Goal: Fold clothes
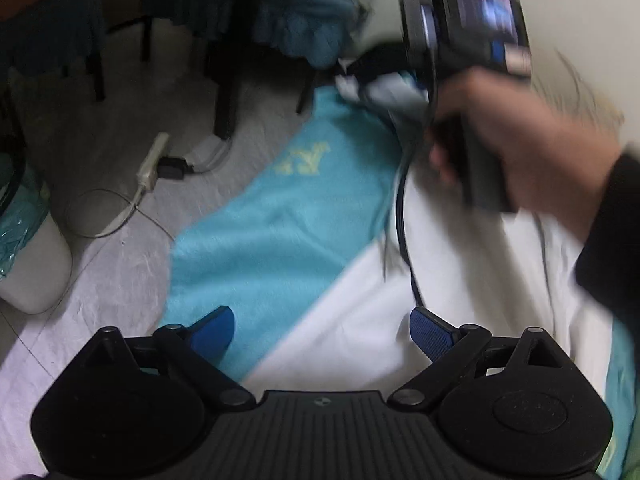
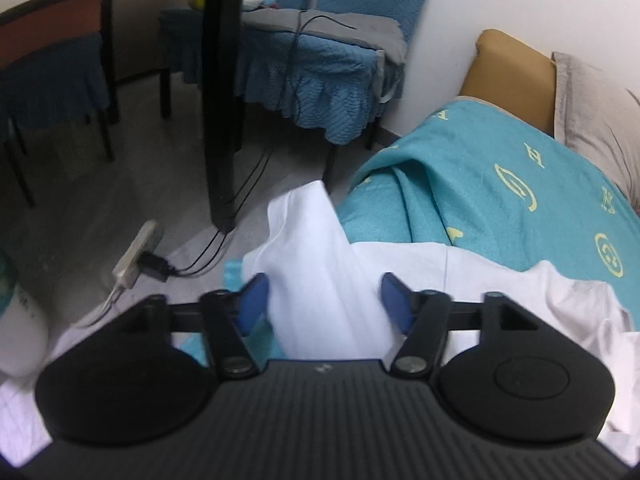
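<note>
Left wrist view: left gripper spread wide, hovering over the white garment on the teal blanket. Right wrist view: right gripper spread too, a raised fold of the garment between its fingers, untouched.

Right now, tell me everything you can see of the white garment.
The white garment looks like thin, plain cotton and lies crumpled on the teal blanket. In the right wrist view a fold of it rises between the open fingers of the right gripper, which do not visibly pinch it. In the left wrist view it spreads flat ahead of the open left gripper.
</note>
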### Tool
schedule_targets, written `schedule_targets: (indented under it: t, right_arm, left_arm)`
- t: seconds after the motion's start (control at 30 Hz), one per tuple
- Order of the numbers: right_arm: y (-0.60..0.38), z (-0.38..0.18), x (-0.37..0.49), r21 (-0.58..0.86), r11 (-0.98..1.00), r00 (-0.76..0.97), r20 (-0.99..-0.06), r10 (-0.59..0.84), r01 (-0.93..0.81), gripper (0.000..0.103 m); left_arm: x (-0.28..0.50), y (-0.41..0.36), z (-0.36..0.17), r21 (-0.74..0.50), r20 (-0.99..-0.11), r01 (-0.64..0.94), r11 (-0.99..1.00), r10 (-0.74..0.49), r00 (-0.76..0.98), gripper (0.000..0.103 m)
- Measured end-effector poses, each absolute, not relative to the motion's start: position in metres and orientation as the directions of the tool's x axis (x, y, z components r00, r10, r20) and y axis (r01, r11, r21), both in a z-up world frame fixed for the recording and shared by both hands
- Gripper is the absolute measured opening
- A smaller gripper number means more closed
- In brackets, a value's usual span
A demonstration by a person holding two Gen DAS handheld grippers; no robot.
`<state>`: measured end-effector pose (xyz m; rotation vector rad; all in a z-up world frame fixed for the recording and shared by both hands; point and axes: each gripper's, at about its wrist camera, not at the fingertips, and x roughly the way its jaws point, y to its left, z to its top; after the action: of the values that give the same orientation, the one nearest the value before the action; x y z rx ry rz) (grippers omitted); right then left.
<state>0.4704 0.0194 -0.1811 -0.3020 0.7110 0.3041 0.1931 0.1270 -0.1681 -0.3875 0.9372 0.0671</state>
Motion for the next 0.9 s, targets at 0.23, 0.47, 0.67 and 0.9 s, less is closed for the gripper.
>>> schedule_targets:
  t: [0.23,0.47,0.67,0.9]
  right_arm:
    - [-0.015,-0.151,0.446,-0.088,0.956,0.823,-0.534,0.192,-0.280,0.007]
    - [-0.120,-0.094,0.410,0.075,0.995,0.929,-0.361,0.083,-0.060,0.006]
    - [-0.238,-0.109,0.396,0.276,0.940,0.911,-0.405,-0.077,0.202,0.009]
    - [-0.264,-0.140,0.388,0.282,0.929,0.848,-0.527,-0.058,0.239,0.054]
  left_arm:
    - [0.182,0.153,-0.152,-0.345,-0.734,-0.315,0.884,-0.045,0.678,0.096]
    - [0.169,0.138,-0.131,-0.340,-0.661,-0.232,0.911,-0.056,0.748,0.096]
    - [0.170,0.113,-0.135,-0.322,-0.664,-0.154,0.934,-0.107,0.740,0.096]
    - [0.175,0.084,-0.145,-0.250,-0.669,-0.095,0.963,-0.102,0.736,0.096]
